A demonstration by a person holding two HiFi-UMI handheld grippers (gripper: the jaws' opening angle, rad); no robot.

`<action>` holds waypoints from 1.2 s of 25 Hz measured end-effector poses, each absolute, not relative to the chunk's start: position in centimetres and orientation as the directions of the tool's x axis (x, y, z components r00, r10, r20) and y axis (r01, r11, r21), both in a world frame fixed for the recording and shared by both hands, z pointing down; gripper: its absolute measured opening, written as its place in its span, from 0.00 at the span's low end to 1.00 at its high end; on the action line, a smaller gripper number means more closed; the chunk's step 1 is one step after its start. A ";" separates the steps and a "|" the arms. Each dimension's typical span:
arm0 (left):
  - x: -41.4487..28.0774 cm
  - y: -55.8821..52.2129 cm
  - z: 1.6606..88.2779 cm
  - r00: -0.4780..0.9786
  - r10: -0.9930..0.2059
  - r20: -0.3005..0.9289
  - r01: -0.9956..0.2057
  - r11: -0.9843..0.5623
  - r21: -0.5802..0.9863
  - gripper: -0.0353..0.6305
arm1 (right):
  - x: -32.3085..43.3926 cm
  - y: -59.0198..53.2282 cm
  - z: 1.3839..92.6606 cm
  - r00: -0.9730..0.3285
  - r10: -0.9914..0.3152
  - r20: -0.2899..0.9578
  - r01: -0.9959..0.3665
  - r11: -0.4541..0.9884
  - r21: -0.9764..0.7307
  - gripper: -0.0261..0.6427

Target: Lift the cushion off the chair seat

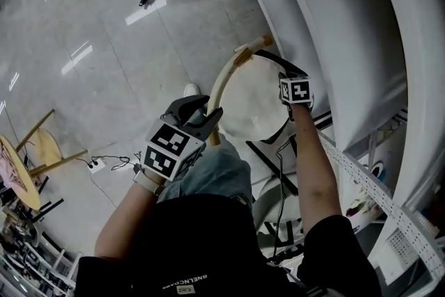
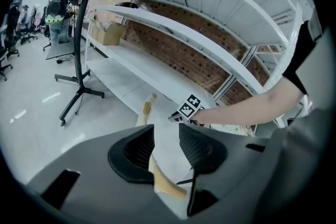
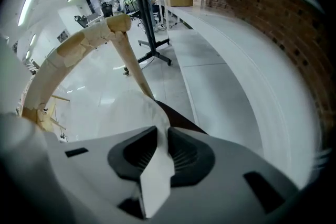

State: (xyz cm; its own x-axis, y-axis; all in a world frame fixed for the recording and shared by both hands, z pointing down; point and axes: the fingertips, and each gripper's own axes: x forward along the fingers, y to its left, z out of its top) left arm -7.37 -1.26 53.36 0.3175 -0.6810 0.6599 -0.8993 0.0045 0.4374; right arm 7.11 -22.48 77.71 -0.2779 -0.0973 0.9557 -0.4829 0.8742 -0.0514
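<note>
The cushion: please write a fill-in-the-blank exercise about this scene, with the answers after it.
The right gripper is shut on the edge of the white ____.
The curved chair backrest is made of ____.
In the head view, the left gripper is on the ____ of the cushion.
Answers: cushion; wood; left.

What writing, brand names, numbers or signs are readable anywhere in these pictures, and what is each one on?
Black shirt: one line of small white print, upside down, too blurred to read.
Left marker cube, right marker cube: black-and-white square patterns, no letters.
Nothing else is readable.
</note>
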 end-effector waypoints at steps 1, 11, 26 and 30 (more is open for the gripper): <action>-7.3 -1.1 53.3 0.317 -0.676 0.665 -0.901 0.005 0.434 0.28 | 7.1 -22.2 77.2 -0.280 -0.103 0.955 -0.485 0.873 -0.048 0.15; -6.5 -0.3 52.9 0.351 -0.632 0.691 -0.914 -0.070 0.400 0.25 | 7.2 -18.7 71.8 -0.316 -0.158 0.935 -0.508 0.861 -0.026 0.14; -4.9 -0.7 50.9 0.449 -0.596 0.666 -0.890 -0.233 0.392 0.24 | 8.9 -13.5 65.3 -0.339 -0.229 0.912 -0.562 0.827 -0.001 0.14; -4.6 -1.0 50.7 0.478 -0.578 0.661 -0.877 -0.273 0.395 0.24 | 8.7 -13.0 62.9 -0.352 -0.260 0.899 -0.576 0.817 0.011 0.14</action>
State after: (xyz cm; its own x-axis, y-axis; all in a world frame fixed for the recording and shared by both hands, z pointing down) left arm -4.65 -1.03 50.70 0.4779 -0.5783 0.6612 -0.8771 -0.2726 0.3954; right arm 8.74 -13.00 62.93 -0.3519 -0.2604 0.8991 -0.5760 0.8173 0.0112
